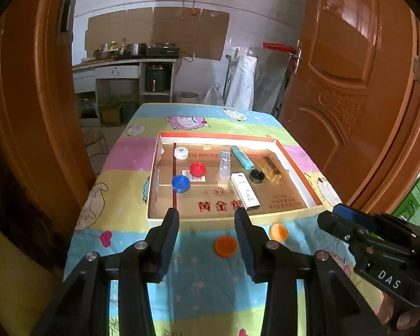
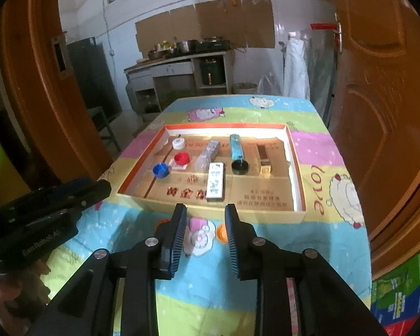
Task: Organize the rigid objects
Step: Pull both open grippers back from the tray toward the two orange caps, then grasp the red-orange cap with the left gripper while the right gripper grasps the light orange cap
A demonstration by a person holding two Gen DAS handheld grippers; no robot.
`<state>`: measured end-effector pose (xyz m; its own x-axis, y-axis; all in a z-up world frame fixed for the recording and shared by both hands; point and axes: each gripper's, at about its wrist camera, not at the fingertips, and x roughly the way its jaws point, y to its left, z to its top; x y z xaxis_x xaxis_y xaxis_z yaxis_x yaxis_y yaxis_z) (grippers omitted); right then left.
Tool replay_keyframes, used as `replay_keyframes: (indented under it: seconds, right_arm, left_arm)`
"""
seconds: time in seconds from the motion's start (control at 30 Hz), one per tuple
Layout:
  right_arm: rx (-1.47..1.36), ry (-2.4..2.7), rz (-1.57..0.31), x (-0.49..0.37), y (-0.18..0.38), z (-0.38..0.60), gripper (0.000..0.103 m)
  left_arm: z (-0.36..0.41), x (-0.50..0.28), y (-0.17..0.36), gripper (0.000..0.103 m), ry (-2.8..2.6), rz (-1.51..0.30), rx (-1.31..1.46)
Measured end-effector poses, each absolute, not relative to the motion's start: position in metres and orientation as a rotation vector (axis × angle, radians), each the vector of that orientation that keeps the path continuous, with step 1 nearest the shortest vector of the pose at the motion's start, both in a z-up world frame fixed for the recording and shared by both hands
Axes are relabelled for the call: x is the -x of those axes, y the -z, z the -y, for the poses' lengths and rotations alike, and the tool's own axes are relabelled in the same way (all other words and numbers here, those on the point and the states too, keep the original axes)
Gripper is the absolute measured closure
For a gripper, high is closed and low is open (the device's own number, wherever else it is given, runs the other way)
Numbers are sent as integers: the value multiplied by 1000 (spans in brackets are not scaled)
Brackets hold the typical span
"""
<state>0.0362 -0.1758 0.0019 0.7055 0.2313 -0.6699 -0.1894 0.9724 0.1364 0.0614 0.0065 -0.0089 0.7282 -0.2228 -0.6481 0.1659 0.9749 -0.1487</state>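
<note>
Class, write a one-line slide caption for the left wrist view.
Open left gripper hovers before a shallow cardboard tray of small items; two orange plastic bottle caps lie outside on the cartoon tablecloth.

"DAS" – white letters on right gripper (image 1: 336, 210) body. "love" – red script on tablecloth (image 2: 319, 184), right of box (image 2: 299, 212). Box-floor characters unreadable.

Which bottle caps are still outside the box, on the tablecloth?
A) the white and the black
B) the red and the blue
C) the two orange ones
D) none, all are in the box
C: the two orange caps lie on the tablecloth in front of the box, while the red cap, blue cap, white cap and black cap sit inside it.
</note>
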Motion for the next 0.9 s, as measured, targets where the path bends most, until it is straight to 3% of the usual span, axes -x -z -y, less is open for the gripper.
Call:
replay_keyframes:
  seconds: [0.07, 0.3, 0.43, 0.9]
  right_arm:
    - [-60, -228, -754, -30, 1, 178, 56]
    - [-56, -213, -790, -14, 20, 182, 54]
    - [-58, -226, -829, -12, 38, 184, 44]
    - [-85, -210, -880, -32, 66, 195, 44]
  left_arm:
    - [-6, -57, 12, 54, 224, -728, 80]
    - [2, -47, 27, 51, 263, -755, 69]
    - [8, -47, 38, 51, 281, -780, 56]
    - [35, -80, 85, 51, 277, -887, -27]
